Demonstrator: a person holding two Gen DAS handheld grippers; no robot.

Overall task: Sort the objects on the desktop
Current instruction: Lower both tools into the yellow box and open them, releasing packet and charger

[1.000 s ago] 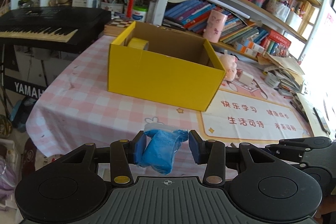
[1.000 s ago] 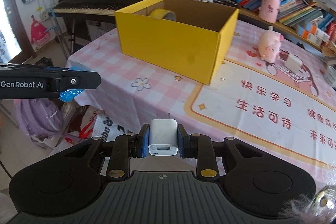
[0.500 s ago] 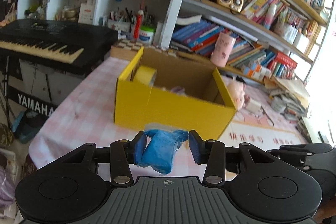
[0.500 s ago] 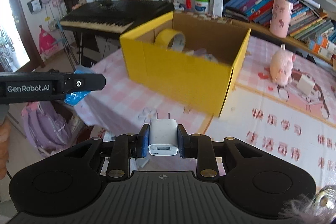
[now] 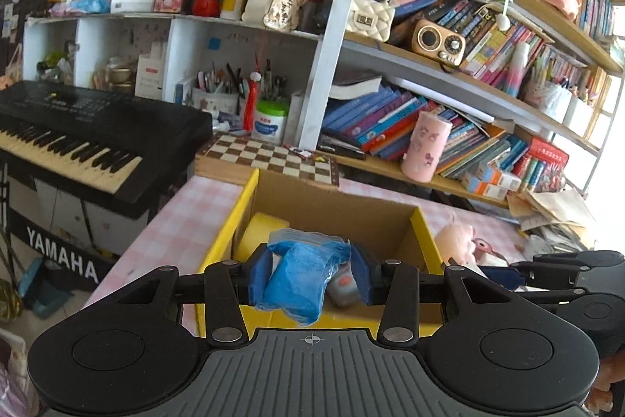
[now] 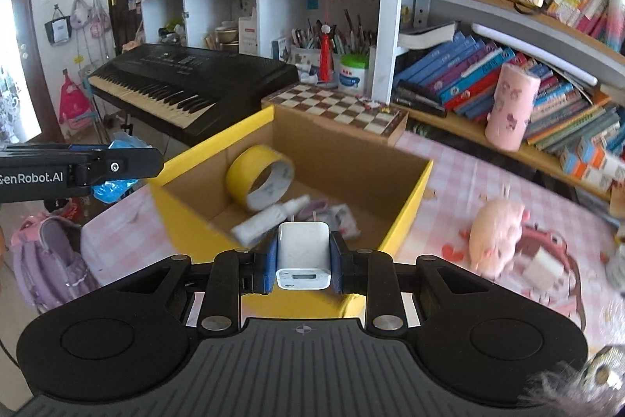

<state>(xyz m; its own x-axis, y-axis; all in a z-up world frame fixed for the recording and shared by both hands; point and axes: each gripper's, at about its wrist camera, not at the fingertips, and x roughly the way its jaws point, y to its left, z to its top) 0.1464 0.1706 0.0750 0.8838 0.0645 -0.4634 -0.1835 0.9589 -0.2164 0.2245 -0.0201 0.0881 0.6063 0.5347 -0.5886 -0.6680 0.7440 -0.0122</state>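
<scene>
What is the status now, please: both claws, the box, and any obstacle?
Left claw shut on blue packet. Right claw shut on white charger. Yellow box open below both, tape roll inside. Nothing in the way.

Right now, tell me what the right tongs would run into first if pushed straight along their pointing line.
Probably the yellow box: the right tongs, shut on the white charger, aim down into its open top, towards the small white bottle on its floor. Depth is unclear.
</scene>
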